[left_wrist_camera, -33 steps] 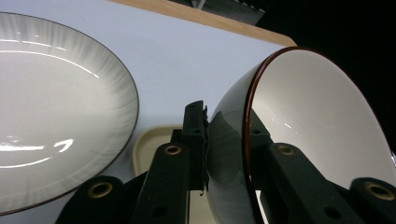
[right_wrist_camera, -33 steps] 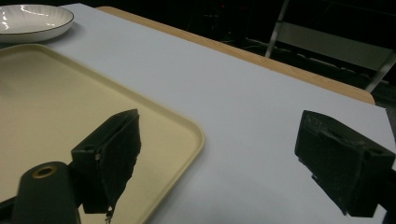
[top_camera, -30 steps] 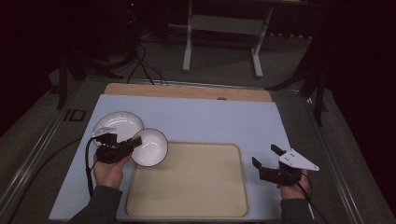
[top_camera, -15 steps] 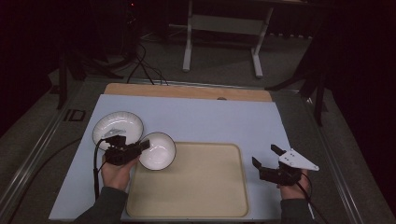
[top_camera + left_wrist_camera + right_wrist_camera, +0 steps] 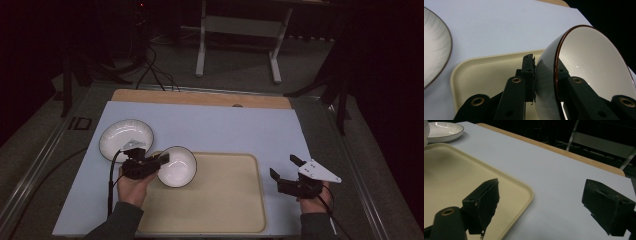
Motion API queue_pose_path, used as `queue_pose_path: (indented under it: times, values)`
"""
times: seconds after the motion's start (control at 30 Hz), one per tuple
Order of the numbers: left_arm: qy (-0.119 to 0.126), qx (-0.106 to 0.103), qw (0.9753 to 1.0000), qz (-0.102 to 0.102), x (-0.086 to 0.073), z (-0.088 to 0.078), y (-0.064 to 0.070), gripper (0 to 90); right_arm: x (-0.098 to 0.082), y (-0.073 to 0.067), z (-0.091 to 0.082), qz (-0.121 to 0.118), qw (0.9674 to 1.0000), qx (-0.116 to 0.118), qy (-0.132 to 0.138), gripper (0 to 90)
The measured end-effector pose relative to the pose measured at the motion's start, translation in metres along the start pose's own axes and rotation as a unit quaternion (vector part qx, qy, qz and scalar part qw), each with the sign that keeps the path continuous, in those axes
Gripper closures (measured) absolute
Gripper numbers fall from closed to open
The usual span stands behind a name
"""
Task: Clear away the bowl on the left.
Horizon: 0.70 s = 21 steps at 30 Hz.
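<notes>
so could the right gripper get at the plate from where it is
Probably not easily: the right gripper sits open beside the tray, and the plate lies far across, behind the left gripper and its bowl.

Both tools are black. The left hand-held gripper [image 5: 161, 161] carries a small grey three-cornered plate on top, and a black cable trails from it toward 6 o'clock. In its own view, its jaw arms show brass-ringed screw holes and plain dark holes. The right hand-held gripper [image 5: 284, 168] has a larger pale three-cornered plate pointing toward 3 o'clock and blocky, matte jaw pads [image 5: 484, 203]. Dark grey-green sleeves [image 5: 116, 222] cover both forearms.
</notes>
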<state>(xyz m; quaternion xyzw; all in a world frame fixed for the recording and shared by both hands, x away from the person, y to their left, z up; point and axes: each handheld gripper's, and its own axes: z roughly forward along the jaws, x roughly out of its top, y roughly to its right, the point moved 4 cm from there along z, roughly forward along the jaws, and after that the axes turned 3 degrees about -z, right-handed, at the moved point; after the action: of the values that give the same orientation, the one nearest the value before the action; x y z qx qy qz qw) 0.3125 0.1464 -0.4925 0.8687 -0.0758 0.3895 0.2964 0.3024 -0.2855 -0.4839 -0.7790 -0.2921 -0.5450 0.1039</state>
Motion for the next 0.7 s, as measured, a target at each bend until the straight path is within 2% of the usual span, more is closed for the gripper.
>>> queue_pose_path:
  times: [0.33,0.7]
  values:
    - [-0.008,-0.018,0.9998,0.005,-0.004,0.008,0.012,77.9,0.0,0.0,0.0,-0.001,1.0,0.001,0.0,14.0]
    - [-0.02,-0.028,0.9994,0.01,-0.009,0.016,0.021,77.9,0.0,0.0,0.0,-0.002,1.0,0.001,-0.001,14.0]
